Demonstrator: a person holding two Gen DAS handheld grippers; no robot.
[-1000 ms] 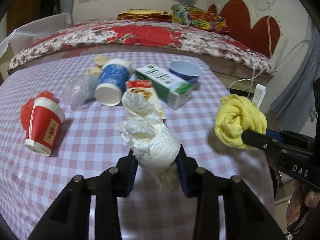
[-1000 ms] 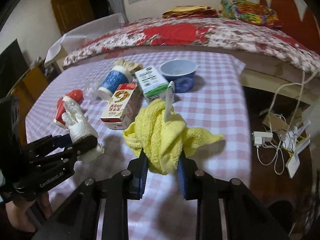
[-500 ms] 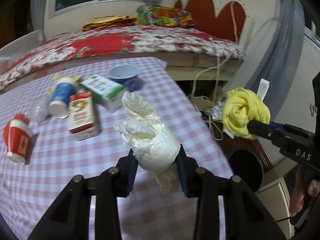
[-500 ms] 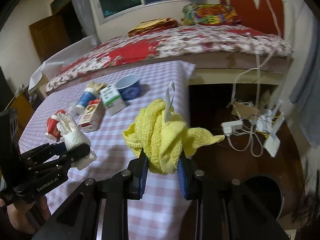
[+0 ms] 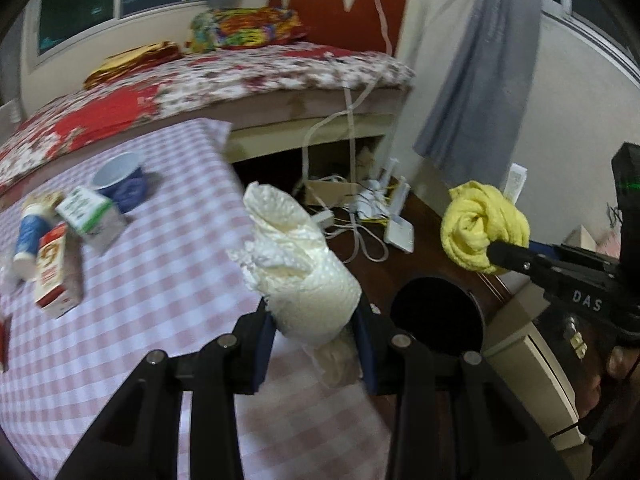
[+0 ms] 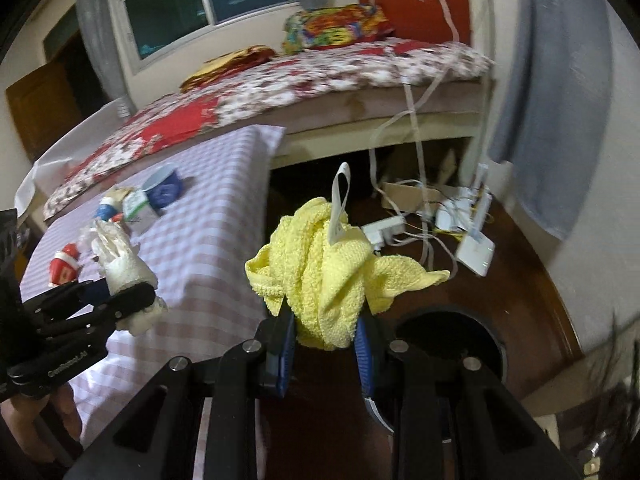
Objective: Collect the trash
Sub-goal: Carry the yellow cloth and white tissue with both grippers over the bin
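Right now the white paper wad [image 5: 308, 280] is squeezed tight between the two fingers of the left gripper [image 5: 316, 344]. It sticks up out of the jaws, and a soft bit hangs down under them. It is up in the air over the right edge of the table [image 5: 160, 280], which has a pink checked cloth on it.

Beside it, the yellow cloth [image 6: 324, 276] is pinched in the right gripper [image 6: 326, 354]. A white tag [image 6: 340, 208] pokes up from the cloth. It hangs over the brown floor, near a round dark bin [image 6: 452, 340].

Back on the table lie two small cartons [image 5: 86, 216], a blue cup [image 5: 28, 240] on its side and a blue bowl [image 5: 120, 180]. Behind them is a bed [image 5: 240, 76] with a flowery cover. White cables [image 5: 360, 216] lie on the floor.
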